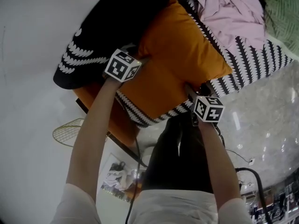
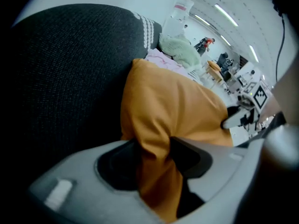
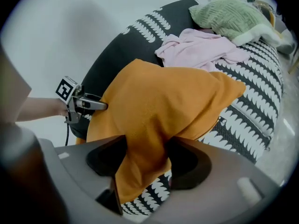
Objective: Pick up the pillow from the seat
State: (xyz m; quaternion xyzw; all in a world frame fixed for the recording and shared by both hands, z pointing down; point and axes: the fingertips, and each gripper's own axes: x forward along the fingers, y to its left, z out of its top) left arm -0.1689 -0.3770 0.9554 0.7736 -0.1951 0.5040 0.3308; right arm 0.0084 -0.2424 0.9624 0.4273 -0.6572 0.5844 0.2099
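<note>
No legible txt, labels, brands or nos. in any view.

This looks like a large open-plan workroom, a lab or an office rather than a home. Long strip lights (image 2: 224, 15) run across a high ceiling, and desks (image 2: 240, 73) crowded with equipment fill the far end (too small to tell what). A black cable (image 1: 247, 170) trails over the pale floor (image 1: 32, 162). The round black-and-white seat (image 3: 252, 106) carries a pink cloth (image 3: 196, 48) and a green cushion (image 3: 229, 13) at its far edge.

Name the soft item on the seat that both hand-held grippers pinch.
The orange pillow: its fabric is bunched in both pairs of jaws. The pink cloth and green cushion lie ungripped.
</note>
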